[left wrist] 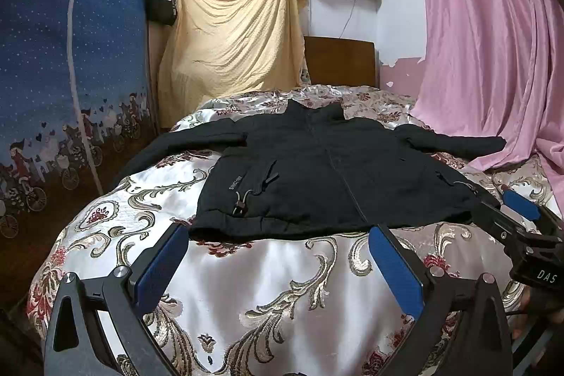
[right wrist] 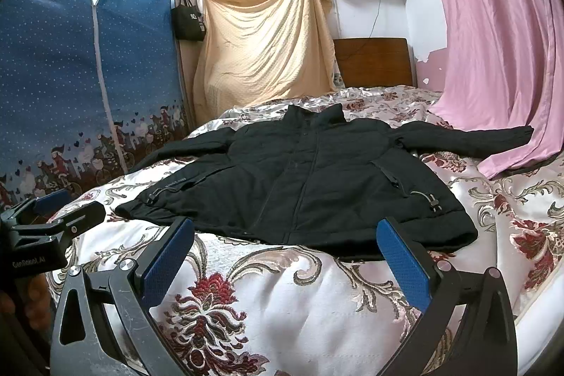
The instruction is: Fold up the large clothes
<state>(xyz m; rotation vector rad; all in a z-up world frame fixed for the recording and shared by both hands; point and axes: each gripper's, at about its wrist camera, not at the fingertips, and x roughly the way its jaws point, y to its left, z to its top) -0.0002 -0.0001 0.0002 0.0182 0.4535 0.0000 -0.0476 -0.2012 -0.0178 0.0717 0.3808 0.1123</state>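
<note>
Fingers come first, nearest to you: your left gripper (left wrist: 278, 256) stands wide apart and holds nothing, its blue pads (left wrist: 162, 265) hovering over the bedspread (left wrist: 246, 288) just short of the jacket's hem. Your right gripper (right wrist: 285, 252) is likewise spread wide and empty, poised at the hem toward the jacket's other corner.

Beyond both tips lies the jacket (left wrist: 317, 164), black, padded, spread front-up on the bedspread with its zip closed, collar at the far end and hem toward you. Each sleeve runs outward from the shoulders: the left sleeve (left wrist: 176, 143) slants toward the blue wardrobe (left wrist: 70, 59), the right sleeve (left wrist: 454, 140) reaches the pink curtain (left wrist: 493, 59).

Judging by the quilting, expect it to be soft but bulky, somewhat springy, and heavier than a shirt. The shell probably slides easily over that glossy bedspread, so a one-sided pull may drag the whole garment rather than fold it. A thin pinch of outer fabric could slip; take a full bite of a seamed edge instead. Good holds look to be the two hem corners closest to you, or each cuff, folding the sleeves across the chest first. Mind the drawcord toggle (left wrist: 240, 201) near the hem, which could snag a pad.

Past the collar stands the wooden headboard (left wrist: 340, 60).
</note>
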